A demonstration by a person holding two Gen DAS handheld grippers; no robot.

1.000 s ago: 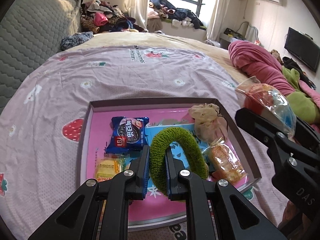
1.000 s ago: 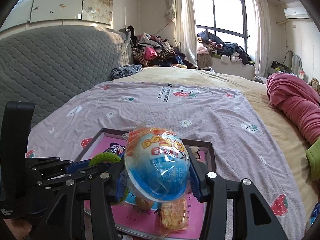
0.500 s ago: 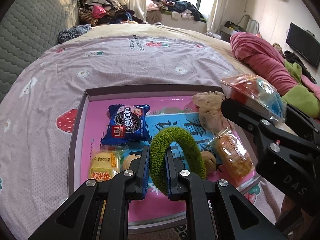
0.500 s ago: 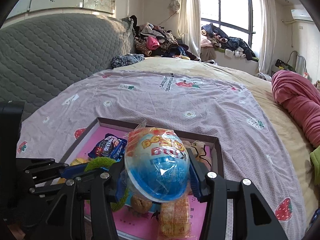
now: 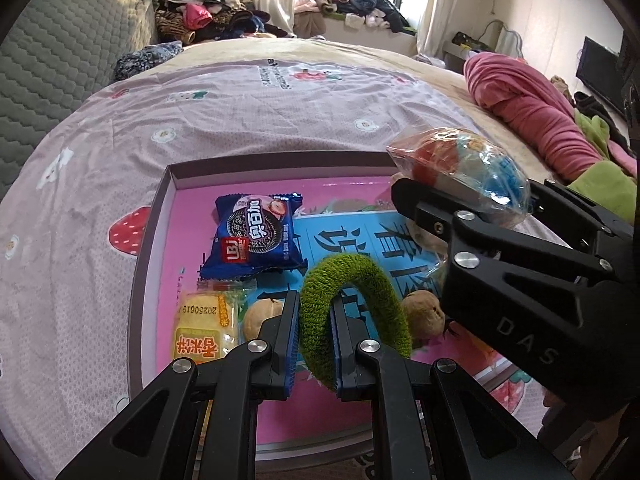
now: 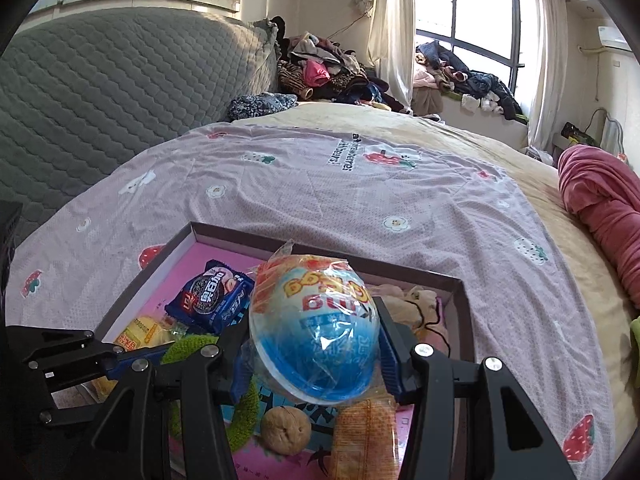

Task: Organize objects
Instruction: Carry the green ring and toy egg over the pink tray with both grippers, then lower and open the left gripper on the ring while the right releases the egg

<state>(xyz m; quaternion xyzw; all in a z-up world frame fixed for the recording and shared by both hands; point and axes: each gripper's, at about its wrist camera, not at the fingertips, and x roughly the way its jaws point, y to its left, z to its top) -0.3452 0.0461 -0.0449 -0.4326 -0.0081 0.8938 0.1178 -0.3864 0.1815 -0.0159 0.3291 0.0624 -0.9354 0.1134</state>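
Observation:
My left gripper (image 5: 314, 312) is shut on a green fuzzy hair ring (image 5: 356, 280) and holds it over the pink tray (image 5: 176, 176). My right gripper (image 6: 314, 332) is shut on a wrapped blue and orange toy egg (image 6: 314, 328), held above the tray's right side (image 6: 460, 292); it also shows in the left wrist view (image 5: 460, 164). In the tray lie a blue cookie packet (image 5: 254, 236), a yellow snack packet (image 5: 202, 332), two walnuts (image 5: 424, 312), an orange wrapped cake (image 6: 364, 436) and a beige scrunchie (image 6: 412, 300).
The tray sits on a lilac strawberry-print bedspread (image 5: 240, 104). A grey quilted headboard (image 6: 100, 80) is at the left, a pink blanket roll (image 5: 532, 108) at the right, and piled clothes (image 6: 320, 68) at the back by the window.
Both grippers have moved forward and lower over the tray, still holding their objects. The right gripper with the egg has come in closer over the tray's right side.

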